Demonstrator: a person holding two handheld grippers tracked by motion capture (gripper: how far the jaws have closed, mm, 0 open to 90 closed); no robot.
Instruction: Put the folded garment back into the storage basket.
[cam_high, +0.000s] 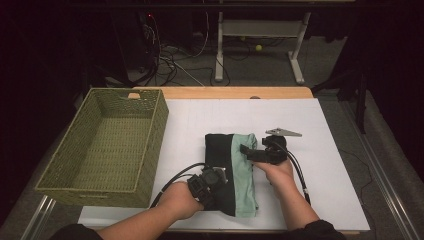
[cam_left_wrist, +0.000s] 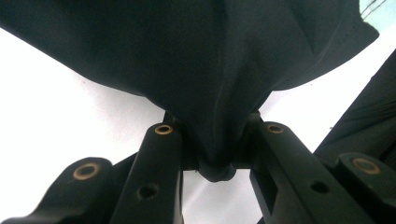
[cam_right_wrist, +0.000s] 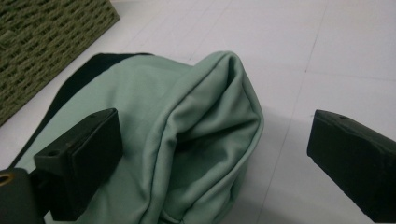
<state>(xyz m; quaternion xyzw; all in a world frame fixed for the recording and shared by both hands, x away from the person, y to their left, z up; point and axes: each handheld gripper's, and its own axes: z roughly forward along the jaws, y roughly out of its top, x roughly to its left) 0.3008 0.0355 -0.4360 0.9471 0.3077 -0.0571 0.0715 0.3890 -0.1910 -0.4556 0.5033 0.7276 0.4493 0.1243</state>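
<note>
A folded garment lies on the white table top, black (cam_high: 219, 150) on its left and mint green (cam_high: 244, 175) on its right. My left gripper (cam_high: 210, 181) is at the garment's near left corner, shut on a bunch of the black cloth (cam_left_wrist: 219, 70), which is squeezed between the left gripper (cam_left_wrist: 215, 144) jaws. Over the far end of the green part, my right gripper (cam_high: 246, 151) points left. In the right gripper view the right gripper (cam_right_wrist: 219, 158) stands open, its pads (cam_right_wrist: 86, 154) on either side of a raised green fold (cam_right_wrist: 201, 126) without pressing on it.
A green woven basket (cam_high: 107, 145) stands at the table's left, its wall (cam_right_wrist: 42, 42) close to the garment. The white table top (cam_high: 320, 165) runs on to the right and far side. Beyond the table are a desk frame and cables on the floor.
</note>
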